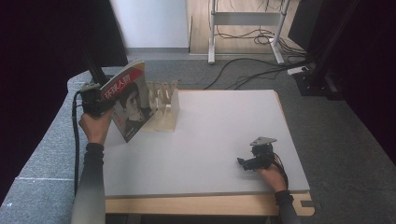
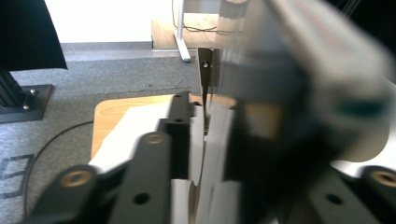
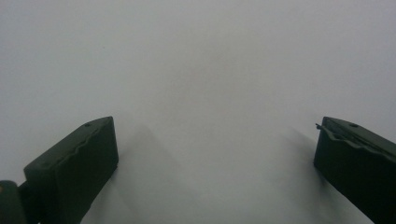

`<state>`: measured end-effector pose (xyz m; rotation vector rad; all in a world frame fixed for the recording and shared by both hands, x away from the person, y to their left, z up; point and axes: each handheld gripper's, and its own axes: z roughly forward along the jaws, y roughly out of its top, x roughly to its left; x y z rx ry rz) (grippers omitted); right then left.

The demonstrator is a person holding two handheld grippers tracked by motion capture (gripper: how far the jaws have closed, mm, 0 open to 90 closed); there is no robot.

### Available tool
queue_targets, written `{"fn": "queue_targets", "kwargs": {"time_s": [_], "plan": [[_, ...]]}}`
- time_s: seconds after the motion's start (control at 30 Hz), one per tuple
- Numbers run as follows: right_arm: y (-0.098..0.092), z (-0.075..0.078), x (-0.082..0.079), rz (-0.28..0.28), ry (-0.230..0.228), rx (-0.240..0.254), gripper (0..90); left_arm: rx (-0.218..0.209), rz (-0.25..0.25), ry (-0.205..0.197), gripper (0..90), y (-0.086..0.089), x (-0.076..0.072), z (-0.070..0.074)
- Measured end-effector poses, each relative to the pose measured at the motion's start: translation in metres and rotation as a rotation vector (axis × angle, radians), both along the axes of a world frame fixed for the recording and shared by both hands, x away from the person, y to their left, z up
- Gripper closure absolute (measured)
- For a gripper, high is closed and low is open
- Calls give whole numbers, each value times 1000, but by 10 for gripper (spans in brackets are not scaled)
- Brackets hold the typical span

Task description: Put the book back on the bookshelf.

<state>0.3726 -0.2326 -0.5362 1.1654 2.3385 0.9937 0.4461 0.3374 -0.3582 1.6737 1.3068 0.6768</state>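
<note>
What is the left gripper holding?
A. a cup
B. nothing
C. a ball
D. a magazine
D: in the high view the left gripper is clamped on a magazine held up beside the wooden rack, and the left gripper view shows its jaws shut on the pages.

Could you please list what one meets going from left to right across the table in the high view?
Left gripper → magazine → wooden rack → right gripper.
</note>
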Motion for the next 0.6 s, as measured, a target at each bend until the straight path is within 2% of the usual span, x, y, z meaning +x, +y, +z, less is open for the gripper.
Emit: {"fn": "queue_targets", "kwargs": {"time_s": [0.17, 0.27, 0.43, 0.6], "plan": [[0, 0, 0, 1, -1, -2, 0, 21, -18, -18, 467, 5, -6, 2], [0, 0, 0, 0, -1, -1, 0, 27, -25, -13, 354, 7, -10, 2], [0, 0, 0, 2, -1, -1, 0, 30, -52, -11, 259, 9, -18, 3], [0, 0, 0, 3, 1, -2, 0, 8, -94, -4, 180, 13, -27, 4]]}}
